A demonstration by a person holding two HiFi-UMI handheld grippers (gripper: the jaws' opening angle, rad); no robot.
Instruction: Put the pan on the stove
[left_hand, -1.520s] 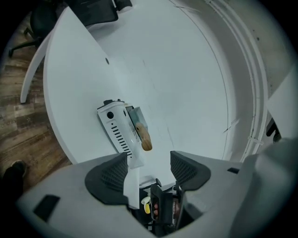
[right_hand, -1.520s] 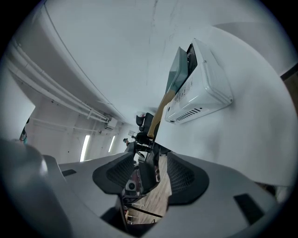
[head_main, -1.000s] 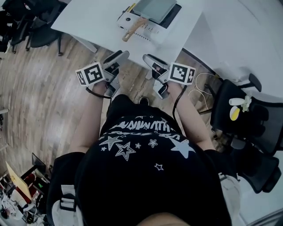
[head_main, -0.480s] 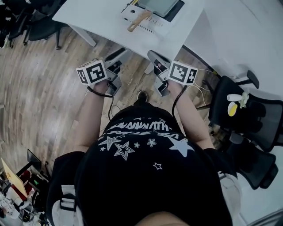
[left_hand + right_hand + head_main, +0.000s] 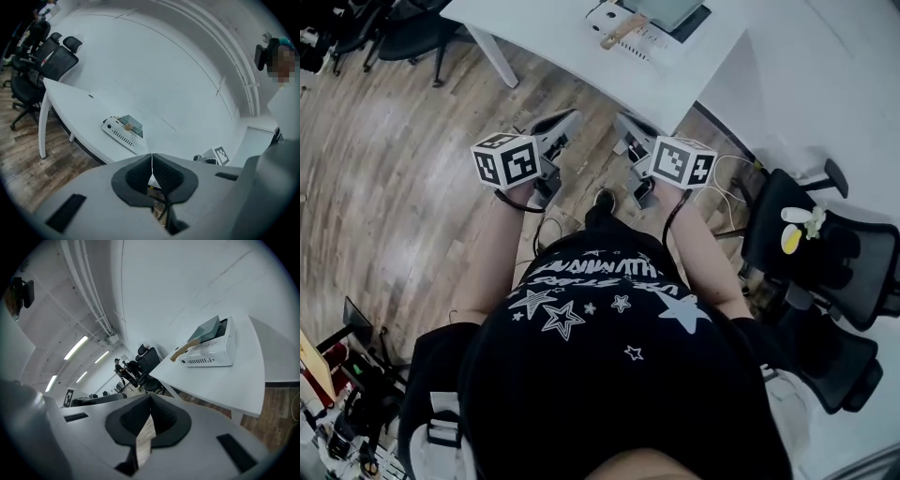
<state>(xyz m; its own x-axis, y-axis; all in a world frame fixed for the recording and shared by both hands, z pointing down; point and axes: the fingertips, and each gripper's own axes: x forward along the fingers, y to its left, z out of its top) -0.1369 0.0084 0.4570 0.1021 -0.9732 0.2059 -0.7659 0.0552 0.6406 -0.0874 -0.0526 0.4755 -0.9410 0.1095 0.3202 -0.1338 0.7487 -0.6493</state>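
Wood floor [image 5: 412, 141] widens as we back from the white desk [image 5: 553, 42]. Our left tongs [image 5: 567, 119] and right tongs [image 5: 625, 122] have just pressed together, empty. The grey square wooden-handled pan [image 5: 208, 329] sits on the white boxy stove [image 5: 211, 357], so the task is likely finished.

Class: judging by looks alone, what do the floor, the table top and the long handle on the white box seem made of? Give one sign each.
Floor: wood or wood-look laminate, slightly glossy; plank seams, grain and a light glare.
Table top: white laminate or painted board, smooth; even colour, no grain.
Handle: probably bare wood; tan, matte.
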